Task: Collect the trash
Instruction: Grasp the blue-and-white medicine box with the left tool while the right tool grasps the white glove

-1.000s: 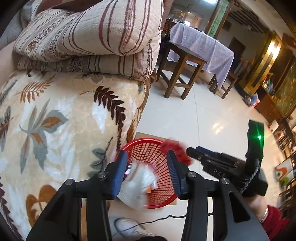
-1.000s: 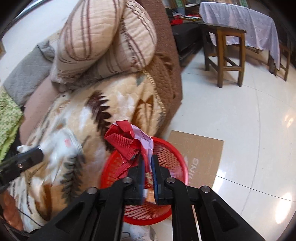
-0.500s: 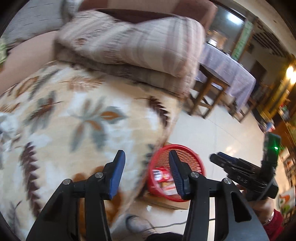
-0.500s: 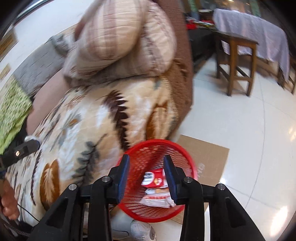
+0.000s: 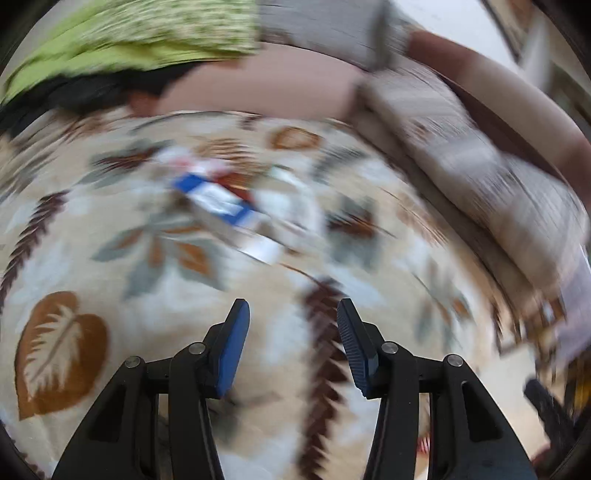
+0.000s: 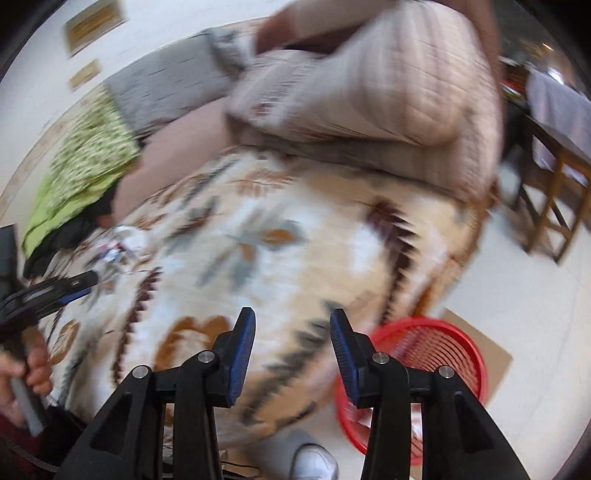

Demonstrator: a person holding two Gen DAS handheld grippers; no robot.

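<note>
Left wrist view, heavily blurred. Left gripper [image 5: 291, 332] is above the leaf-print blanket [image 5: 155, 317] on the sofa. Fingers [image 5: 236, 343] released, nothing between them. Ahead of them, well apart, lies a small heap of trash [image 5: 229, 206]: a blue-and-white wrapper, something red under it, pale crumpled pieces beside it. Exact items cannot be told through the blur. Behind the heap: a green patterned cloth [image 5: 140, 33] and striped cushions [image 5: 461, 147] at right.

Right wrist view, also smeared. Right gripper [image 6: 291, 343] is over the blanket edge; its fingers [image 6: 242, 350] are opening and nothing is between them. To the lower right, on the floor on a flat piece of cardboard [image 6: 491, 350], stands the red mesh basket [image 6: 443, 354]. Something pale and red shows low through its mesh; the contents are mostly hidden behind the right finger and cannot be named. At far left the left gripper [image 6: 88, 282] appears, held in a hand [image 6: 33, 365], tips pointing at the same trash heap [image 6: 118, 247] on the blanket. A shoe [image 6: 314, 461] shows at the bottom edge.

Judgement: both grippers empty, so the step in hand is the reach for the next piece. The left is nearer the heap. Next move calls for lowering onto one wrapper, closing on an edge that stands clear of the soft blanket, then carrying it to the basket. Risk: pinching blanket fabric along with the wrapper.
</note>
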